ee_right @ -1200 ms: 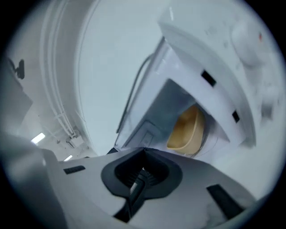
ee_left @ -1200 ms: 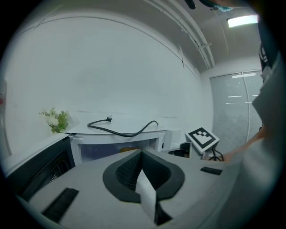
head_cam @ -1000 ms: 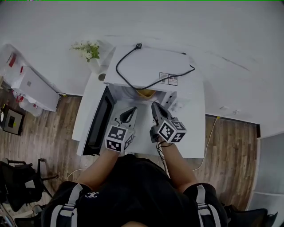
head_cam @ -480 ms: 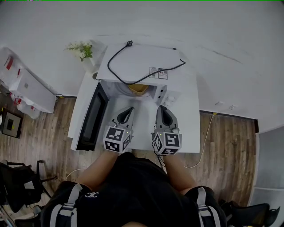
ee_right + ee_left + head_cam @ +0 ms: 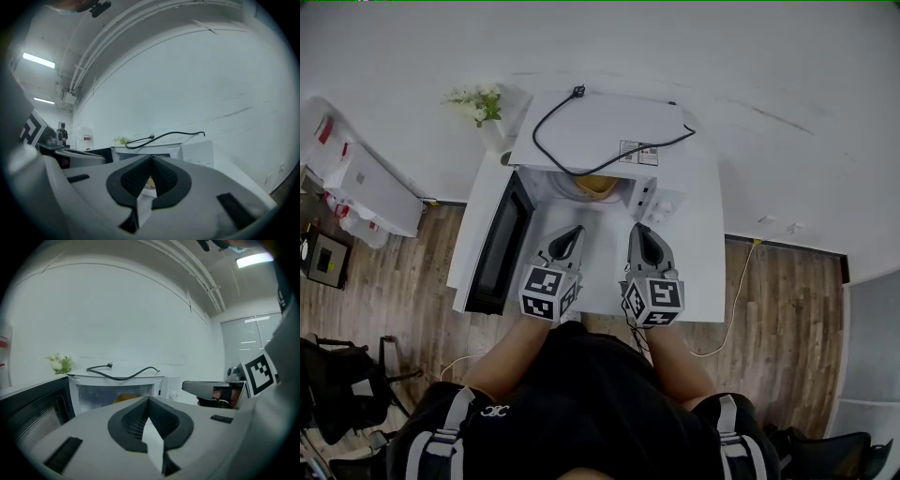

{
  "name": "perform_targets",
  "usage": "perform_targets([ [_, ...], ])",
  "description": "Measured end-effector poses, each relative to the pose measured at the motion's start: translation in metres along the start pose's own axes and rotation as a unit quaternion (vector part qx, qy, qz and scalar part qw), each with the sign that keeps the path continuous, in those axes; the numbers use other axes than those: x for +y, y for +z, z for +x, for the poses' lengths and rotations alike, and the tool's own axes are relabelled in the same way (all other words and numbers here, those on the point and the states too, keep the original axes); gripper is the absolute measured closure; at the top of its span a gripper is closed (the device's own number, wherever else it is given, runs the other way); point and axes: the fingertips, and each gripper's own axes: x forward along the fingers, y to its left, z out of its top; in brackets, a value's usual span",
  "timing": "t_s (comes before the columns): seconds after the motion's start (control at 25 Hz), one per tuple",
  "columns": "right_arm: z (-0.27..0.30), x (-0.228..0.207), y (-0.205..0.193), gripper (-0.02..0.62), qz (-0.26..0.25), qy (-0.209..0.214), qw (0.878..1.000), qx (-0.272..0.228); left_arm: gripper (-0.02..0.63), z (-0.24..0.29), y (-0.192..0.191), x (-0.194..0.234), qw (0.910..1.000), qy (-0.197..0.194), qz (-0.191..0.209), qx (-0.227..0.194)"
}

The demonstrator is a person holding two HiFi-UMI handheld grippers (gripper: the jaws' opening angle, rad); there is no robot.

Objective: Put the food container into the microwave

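Hovering side by side, your left hand-held gripper (image 5: 574, 232) and right hand-held gripper (image 5: 639, 230) are both pressed together, empty; the food container (image 5: 598, 185) sits just ahead, inside the open microwave (image 5: 609, 127).

Ahead of your fingers (image 5: 570, 242) stands a plain white wall (image 5: 694, 47). Below them is a white table (image 5: 710, 267), and a wooden floor (image 5: 389, 272) lies at both sides. Far left of them stand a white cabinet (image 5: 370, 183) and a black chair (image 5: 342, 389). Ceiling lamps (image 5: 38, 60) shine above.
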Motion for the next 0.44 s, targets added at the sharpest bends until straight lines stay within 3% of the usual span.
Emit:
perform_targets([
  [0.44,0.011,0.002,-0.003,0.6,0.017,0.006,1.0,0.009,0.604,0.005,0.0,0.01,1.0,0.002,-0.003,0.003],
])
